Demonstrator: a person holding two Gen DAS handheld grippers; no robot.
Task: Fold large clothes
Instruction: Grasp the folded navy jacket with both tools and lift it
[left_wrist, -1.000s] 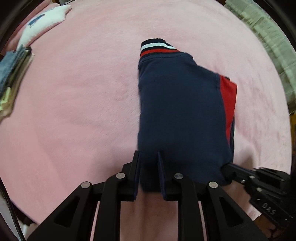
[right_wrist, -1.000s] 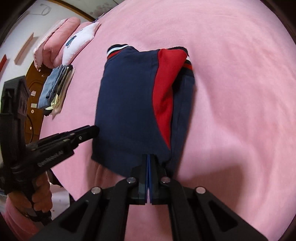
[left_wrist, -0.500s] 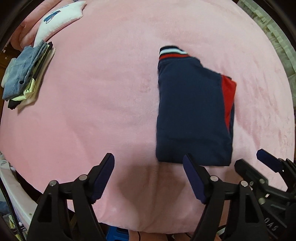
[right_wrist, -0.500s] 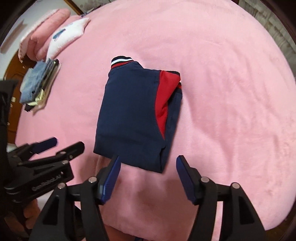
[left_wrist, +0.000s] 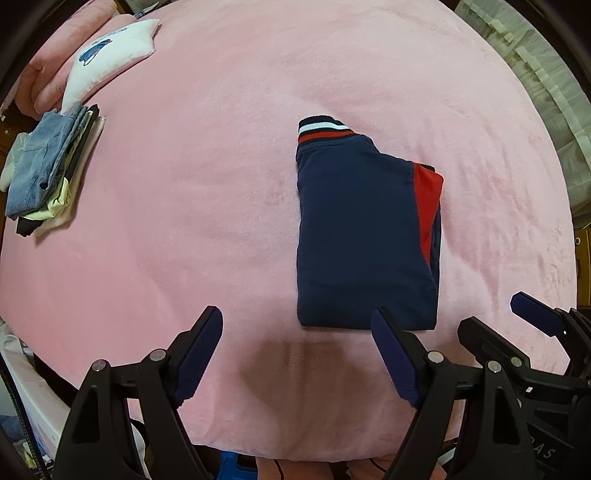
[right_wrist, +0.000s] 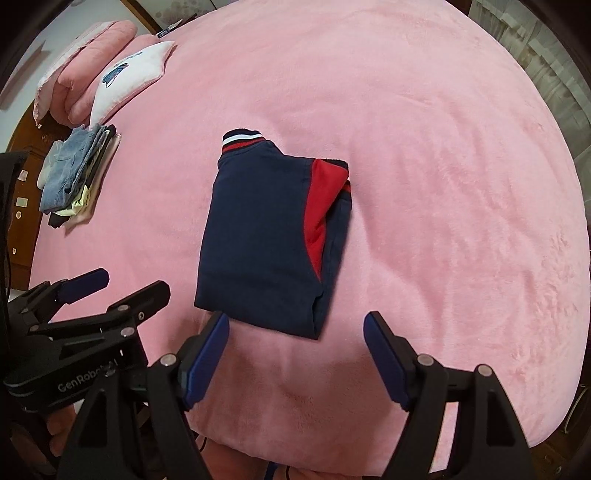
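Note:
A navy garment (left_wrist: 362, 236) with a red panel and a red-and-white striped cuff lies folded into a rectangle on the pink blanket (left_wrist: 203, 184). It also shows in the right wrist view (right_wrist: 266, 236). My left gripper (left_wrist: 297, 354) is open and empty, above the blanket just short of the garment's near edge. My right gripper (right_wrist: 295, 354) is open and empty, also just short of that edge. The right gripper (left_wrist: 517, 332) shows at the left view's lower right; the left gripper (right_wrist: 110, 291) shows at the right view's lower left.
A stack of folded clothes (left_wrist: 48, 173) with denim on top lies at the far left; it also shows in the right wrist view (right_wrist: 74, 173). A white pillow (left_wrist: 110, 55) and a pink quilt (right_wrist: 81, 74) sit behind it. Curtains (left_wrist: 535, 74) hang at right.
Both grippers were shut on the garment's near edge; they have let go, opened wide and pulled back and up. The folded garment stays flat on the blanket.

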